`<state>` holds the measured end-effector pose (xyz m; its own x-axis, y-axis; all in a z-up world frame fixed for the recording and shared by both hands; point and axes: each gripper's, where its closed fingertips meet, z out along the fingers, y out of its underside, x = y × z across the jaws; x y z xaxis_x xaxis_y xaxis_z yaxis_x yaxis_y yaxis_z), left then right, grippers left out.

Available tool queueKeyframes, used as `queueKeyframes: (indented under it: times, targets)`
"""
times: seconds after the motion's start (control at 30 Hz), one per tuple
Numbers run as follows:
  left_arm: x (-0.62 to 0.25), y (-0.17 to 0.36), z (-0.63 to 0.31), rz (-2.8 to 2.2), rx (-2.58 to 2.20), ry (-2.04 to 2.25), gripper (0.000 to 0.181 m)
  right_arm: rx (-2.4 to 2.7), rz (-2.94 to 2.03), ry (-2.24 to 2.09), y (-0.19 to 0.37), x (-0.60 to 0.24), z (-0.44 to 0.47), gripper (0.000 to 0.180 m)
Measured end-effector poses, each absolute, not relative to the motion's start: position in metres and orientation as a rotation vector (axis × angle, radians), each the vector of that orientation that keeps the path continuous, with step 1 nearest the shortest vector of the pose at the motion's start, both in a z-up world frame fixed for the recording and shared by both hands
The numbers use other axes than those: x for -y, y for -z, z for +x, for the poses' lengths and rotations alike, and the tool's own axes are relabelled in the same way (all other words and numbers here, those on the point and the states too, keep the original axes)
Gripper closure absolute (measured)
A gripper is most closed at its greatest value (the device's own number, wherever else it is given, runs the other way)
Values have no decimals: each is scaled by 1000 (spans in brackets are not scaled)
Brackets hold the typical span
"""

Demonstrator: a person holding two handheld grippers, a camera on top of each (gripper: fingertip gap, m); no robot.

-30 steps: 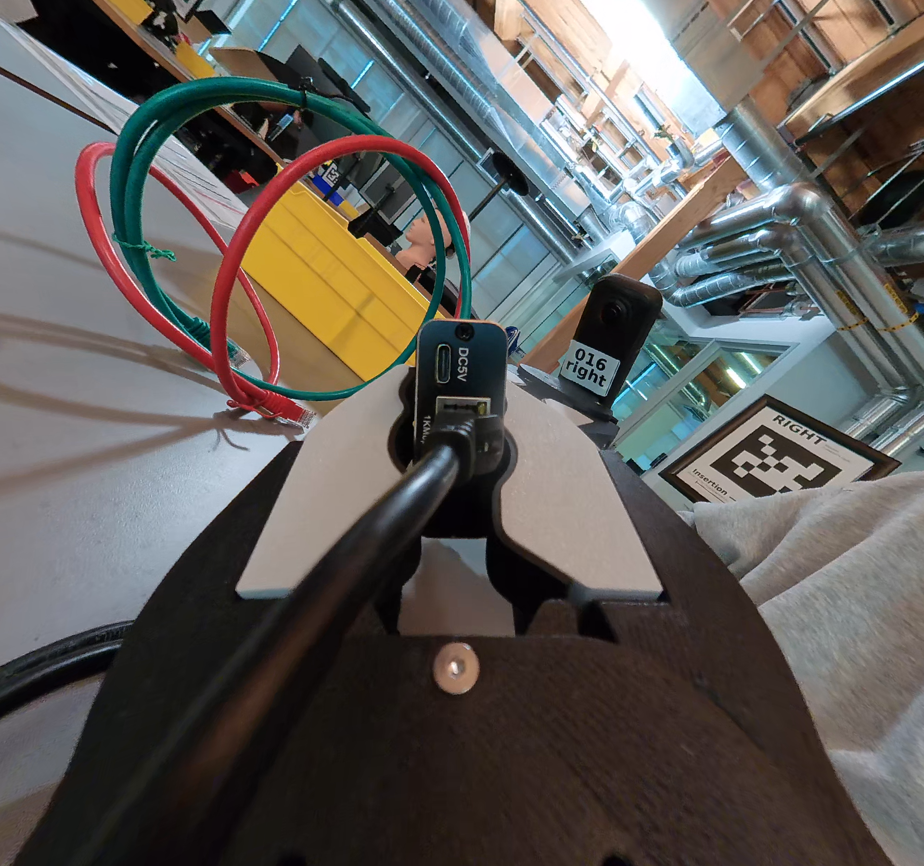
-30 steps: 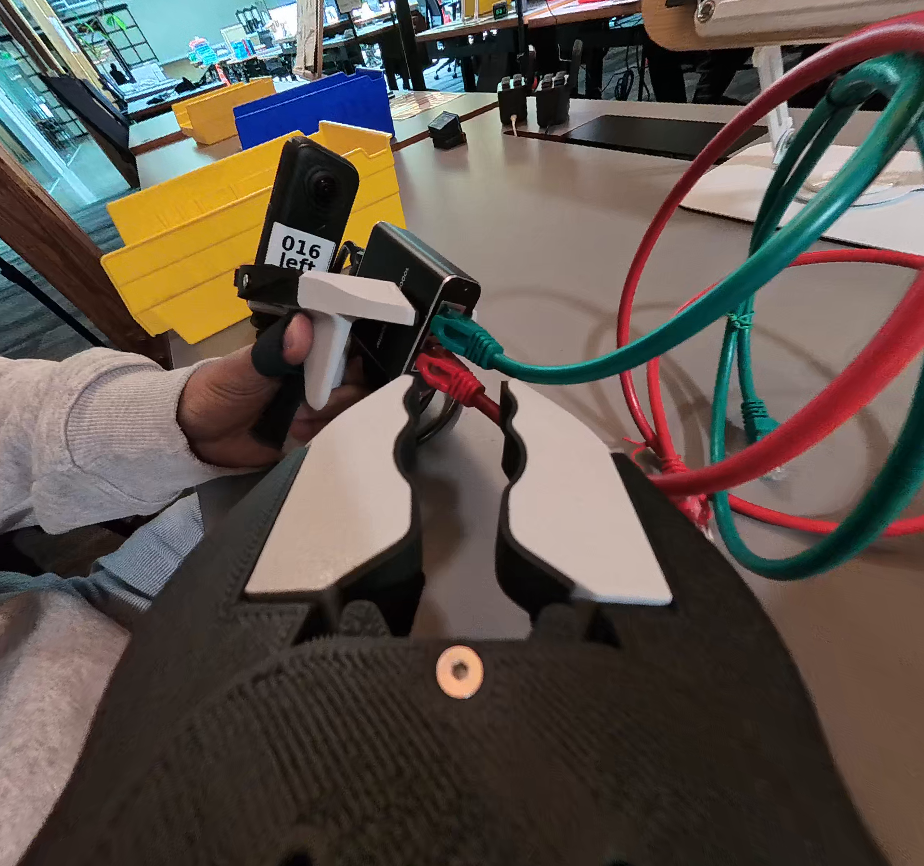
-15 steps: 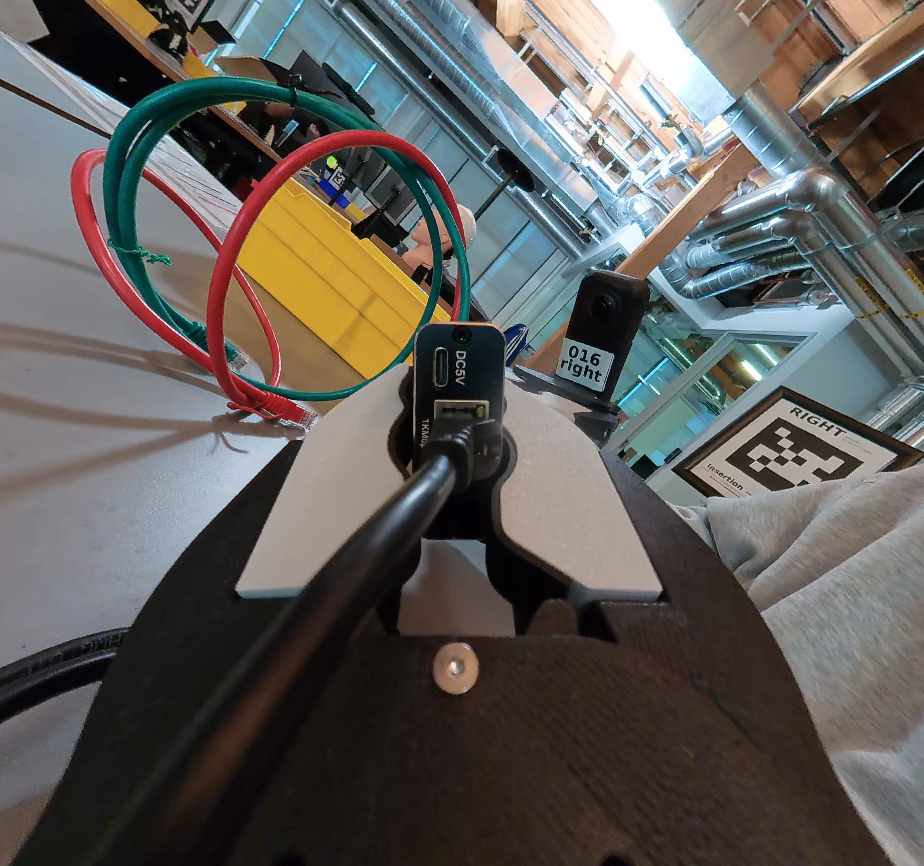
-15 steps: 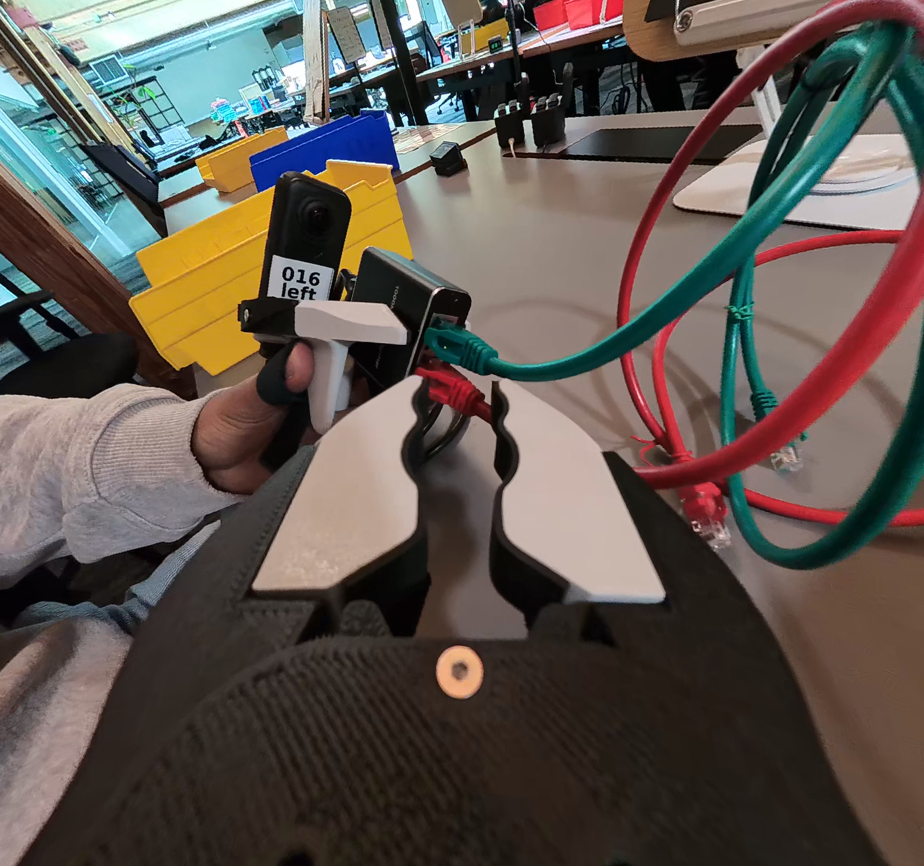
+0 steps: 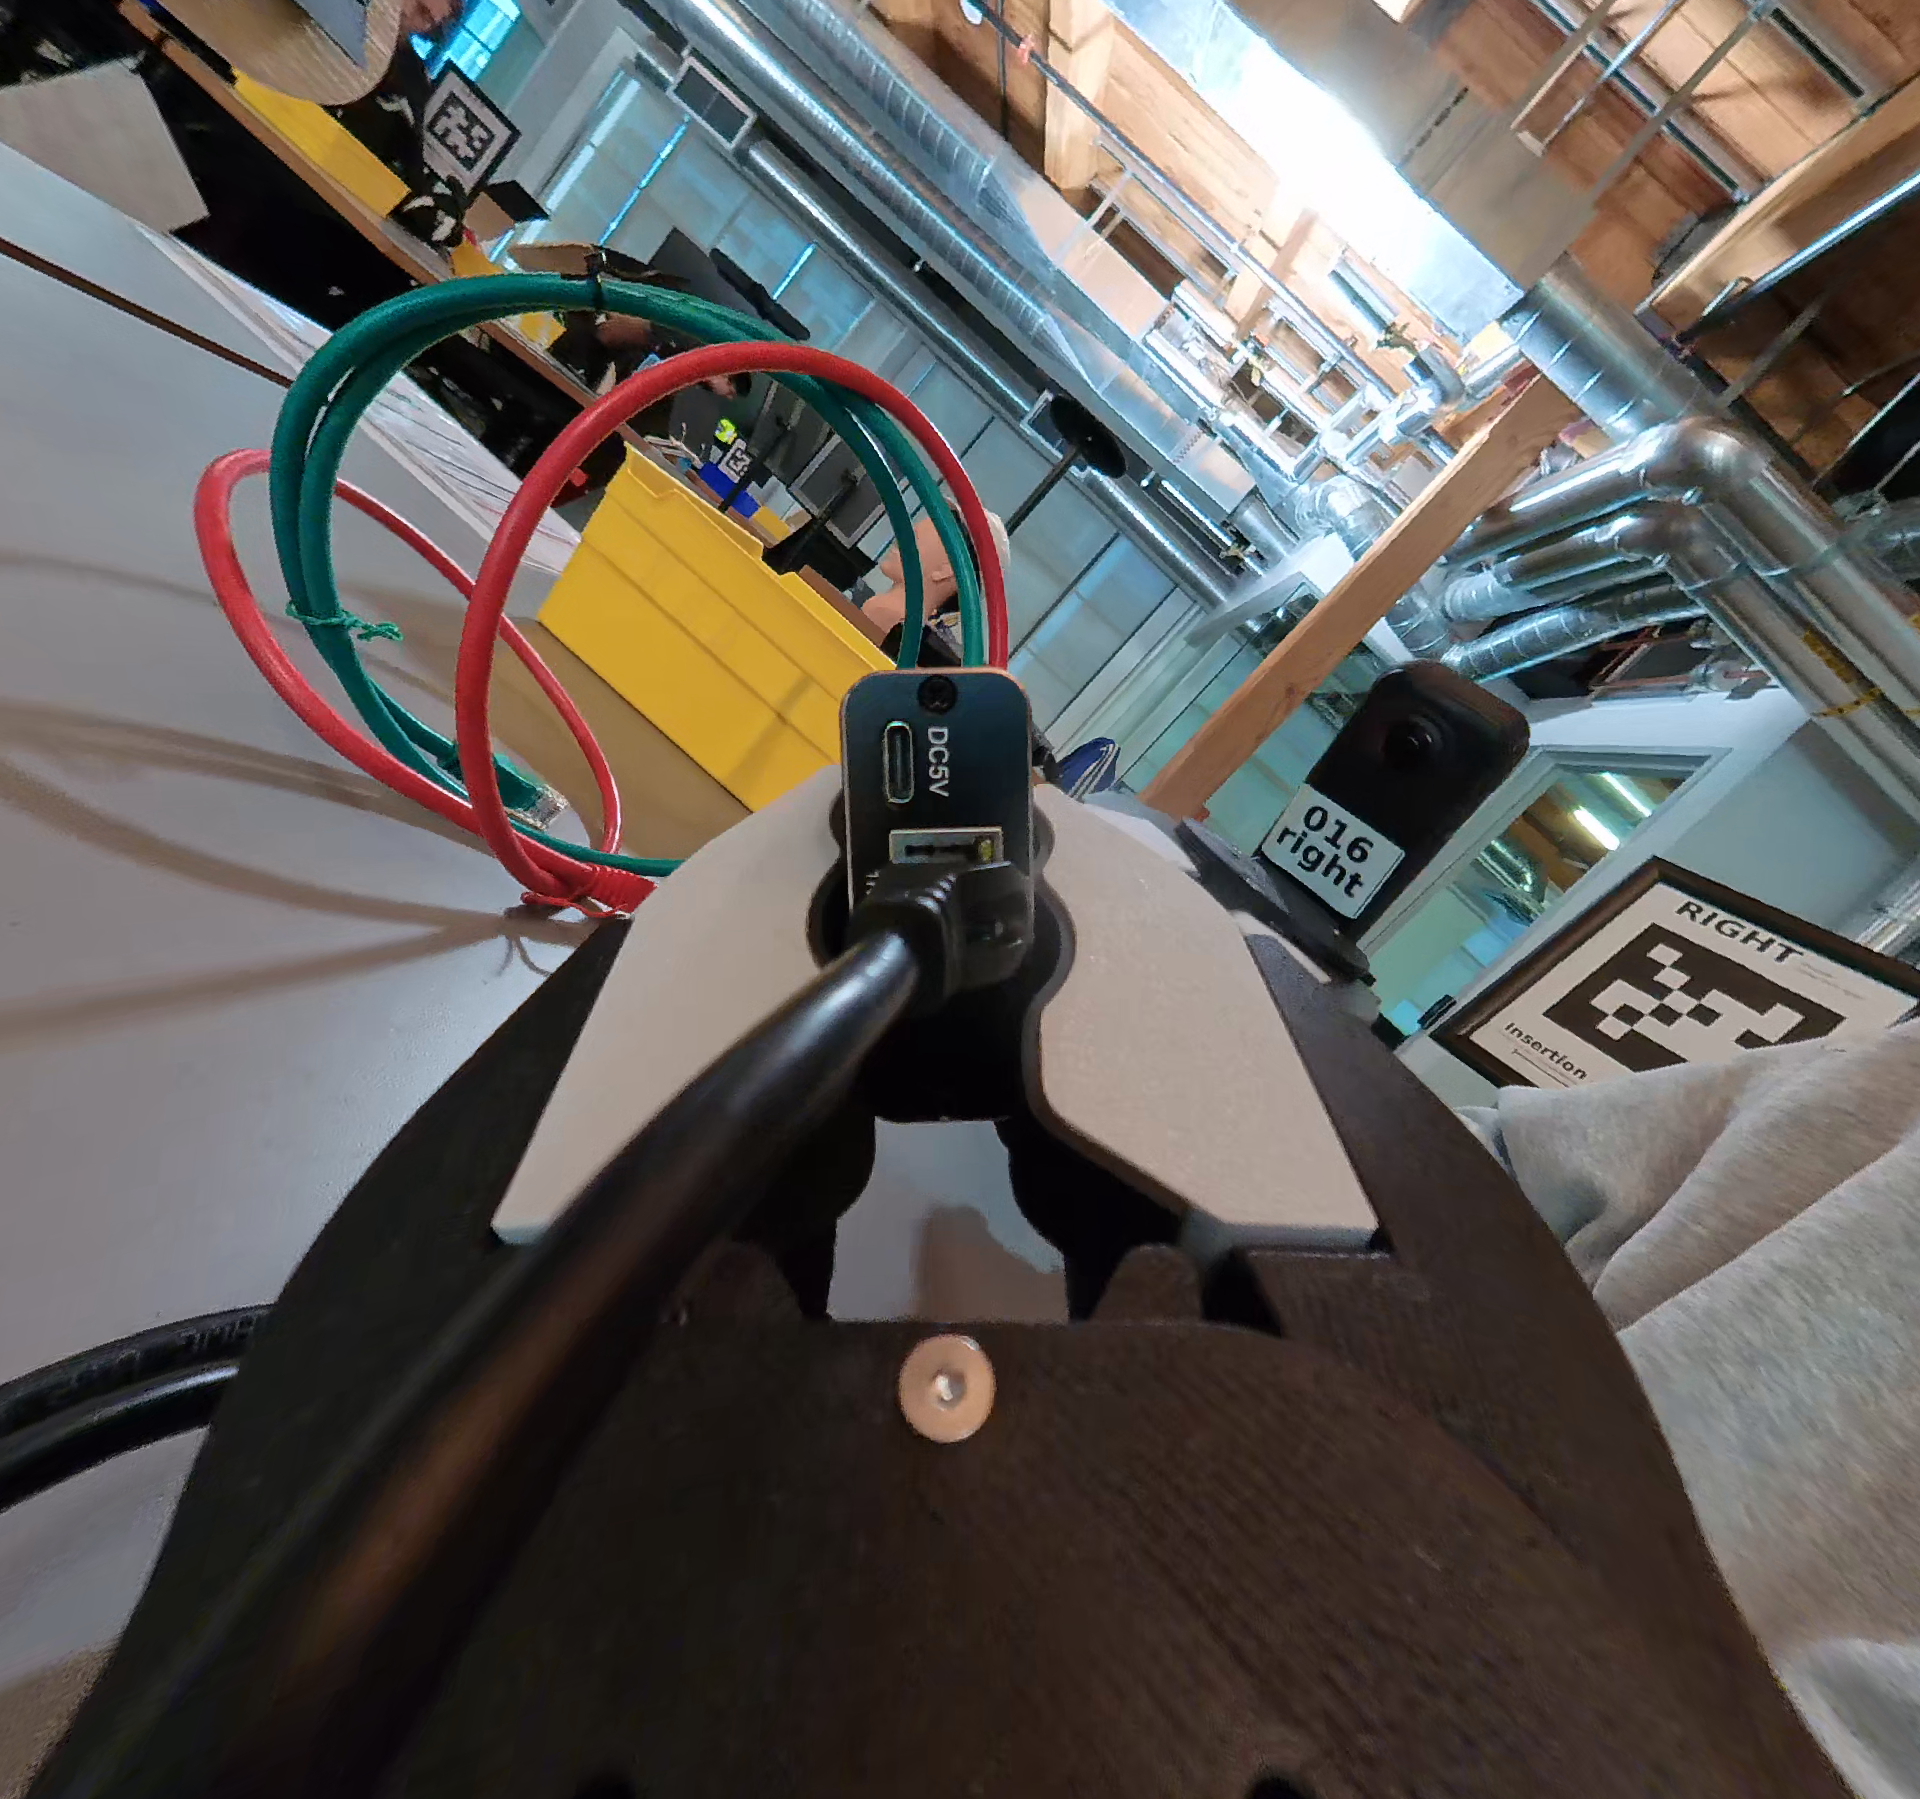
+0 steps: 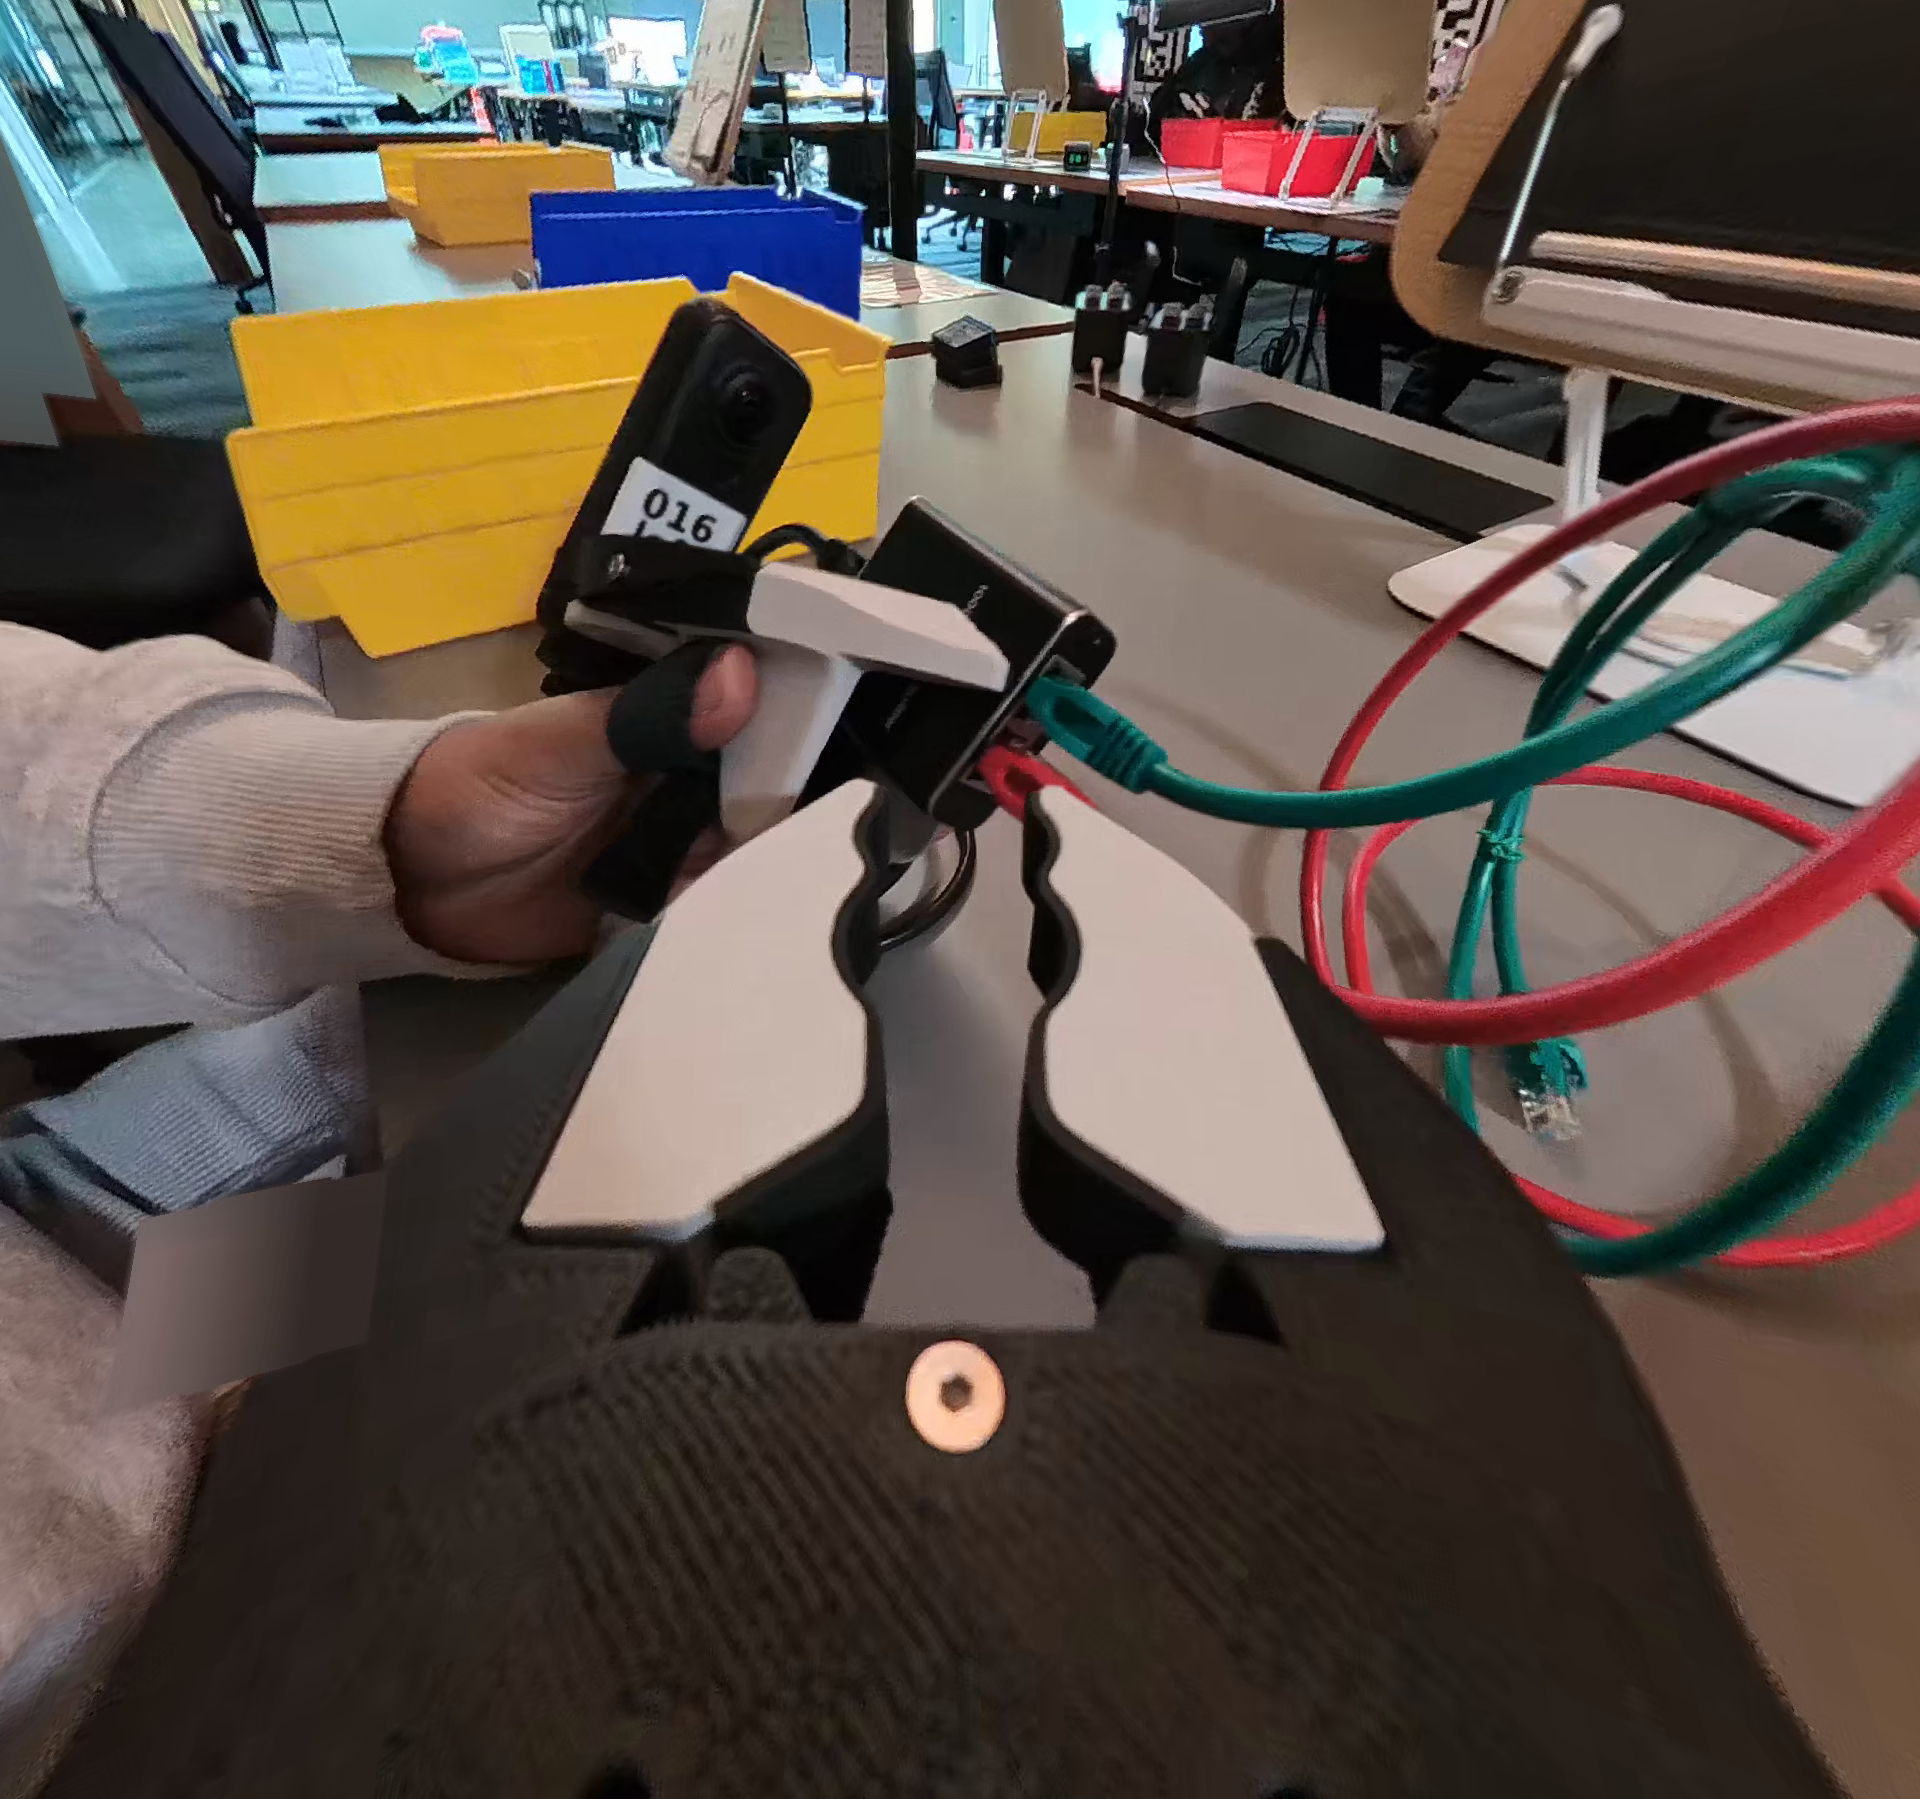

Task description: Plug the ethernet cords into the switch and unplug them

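My left gripper (image 5: 935, 902) is shut on the small black switch (image 5: 932, 773), held above the table with a black power cable (image 5: 727, 1105) running back from it. In the right wrist view the switch (image 6: 977, 679) has a green ethernet cord (image 6: 1299, 783) and a red ethernet cord (image 6: 1013, 775) plugged into its face. My right gripper (image 6: 945, 814) is open, its fingertips just below and either side of the red plug, not closed on it. Both cords loop onto the table; the loose green plug (image 6: 1548, 1095) lies at the right and the loose red plug (image 5: 592, 892) shows in the left wrist view.
A yellow bin (image 6: 499, 461) stands behind the left gripper, a blue bin (image 6: 696, 237) beyond it. A monitor stand base (image 6: 1662, 669) sits at the right, a dark flat pad (image 6: 1361, 461) farther back. A grey-sleeved arm (image 6: 187, 814) holds the left gripper. A framed marker board (image 5: 1704, 991) stands right.
The view of my right gripper has swung and drawn slightly back from the switch; its jaws stay open. The left gripper tilted a little, still holding the switch with both cords plugged in.
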<state>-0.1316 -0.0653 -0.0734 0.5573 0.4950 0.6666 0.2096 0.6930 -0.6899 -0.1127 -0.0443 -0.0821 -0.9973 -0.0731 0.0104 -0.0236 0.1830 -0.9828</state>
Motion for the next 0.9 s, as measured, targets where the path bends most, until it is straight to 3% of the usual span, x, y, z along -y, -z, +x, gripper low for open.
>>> queueKeyframes:
  times: [0.37, 0.9]
  targets:
    - [47, 67, -127, -793, 921, -130, 154, -1916, 379, 1763, 88, 49, -122, 143]
    - [45, 69, -128, -780, 932, -105, 155, -1922, 333, 1766, 84, 44, -128, 151]
